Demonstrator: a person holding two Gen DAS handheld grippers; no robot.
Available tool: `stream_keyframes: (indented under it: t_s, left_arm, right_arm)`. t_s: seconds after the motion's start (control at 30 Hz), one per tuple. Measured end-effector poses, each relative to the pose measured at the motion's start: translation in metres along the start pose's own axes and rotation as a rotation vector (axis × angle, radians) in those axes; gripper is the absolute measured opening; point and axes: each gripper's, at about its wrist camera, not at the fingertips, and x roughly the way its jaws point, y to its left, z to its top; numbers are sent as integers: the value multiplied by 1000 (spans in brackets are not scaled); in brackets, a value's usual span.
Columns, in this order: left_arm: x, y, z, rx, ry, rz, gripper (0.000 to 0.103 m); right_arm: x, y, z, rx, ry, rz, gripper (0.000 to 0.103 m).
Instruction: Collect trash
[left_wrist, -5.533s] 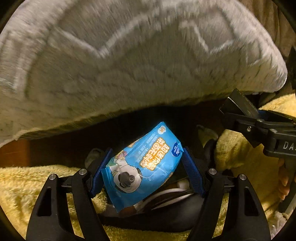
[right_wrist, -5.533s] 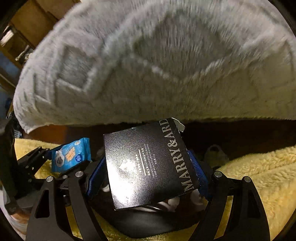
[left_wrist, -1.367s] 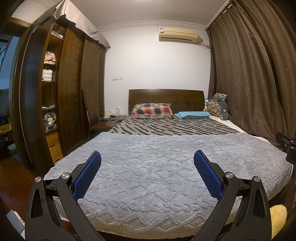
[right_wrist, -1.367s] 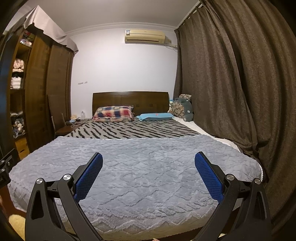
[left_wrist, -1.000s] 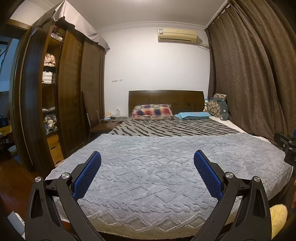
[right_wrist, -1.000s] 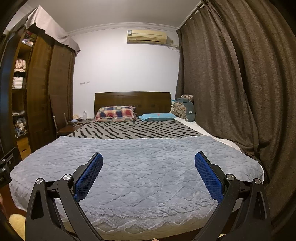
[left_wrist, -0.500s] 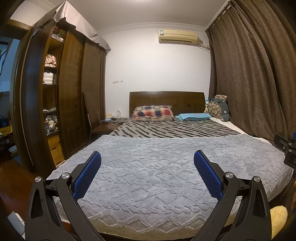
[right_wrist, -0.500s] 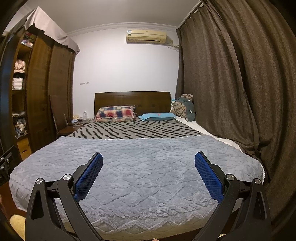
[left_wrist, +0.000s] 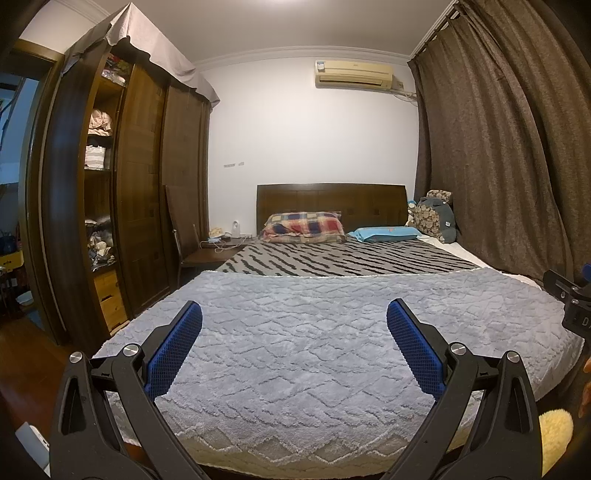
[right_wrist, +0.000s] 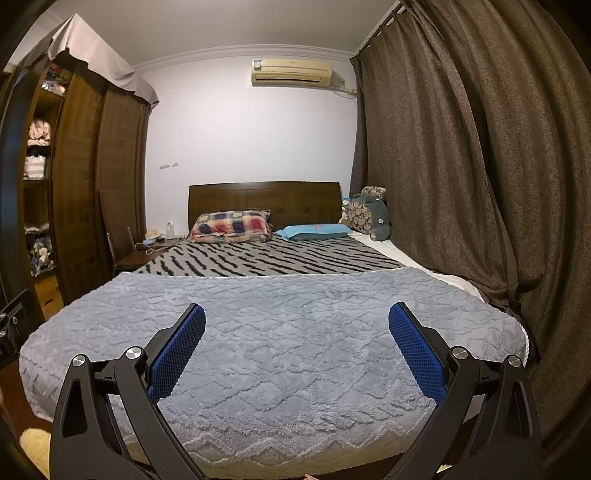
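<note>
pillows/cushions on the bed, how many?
3. A plaid pillow lies at the headboard, a blue pillow beside it, and a log-print cushion is propped in the corner by the curtain. Others may sit hidden behind it.

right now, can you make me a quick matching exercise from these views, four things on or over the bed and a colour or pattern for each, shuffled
Things:
1. blanket nearest the grippers
2. pillow on the left at the headboard
3. pillow on the right at the headboard
4. air conditioner on the wall

Colours or patterns:
A. light blue
B. cream
C. grey with raised zigzag lines
D. red and blue plaid

Pairs: 1-C, 2-D, 3-A, 4-B
</note>
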Motion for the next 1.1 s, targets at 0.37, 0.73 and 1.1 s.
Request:
stream_keyframes:
  t_s: [0.37,0.73,1.1]
  left_arm:
    - [-1,-1,0,0,-1,-6,95]
    - [-2,1,0,-34,4,-50,95]
    - [-3,-3,1,-16,-12,5,95]
  right_arm:
    - [0,0,0,6,-3,-1,100]
    - [0,0,-1,10,-7,-3,100]
    - [-1,0,-2,9,-4,-3,100]
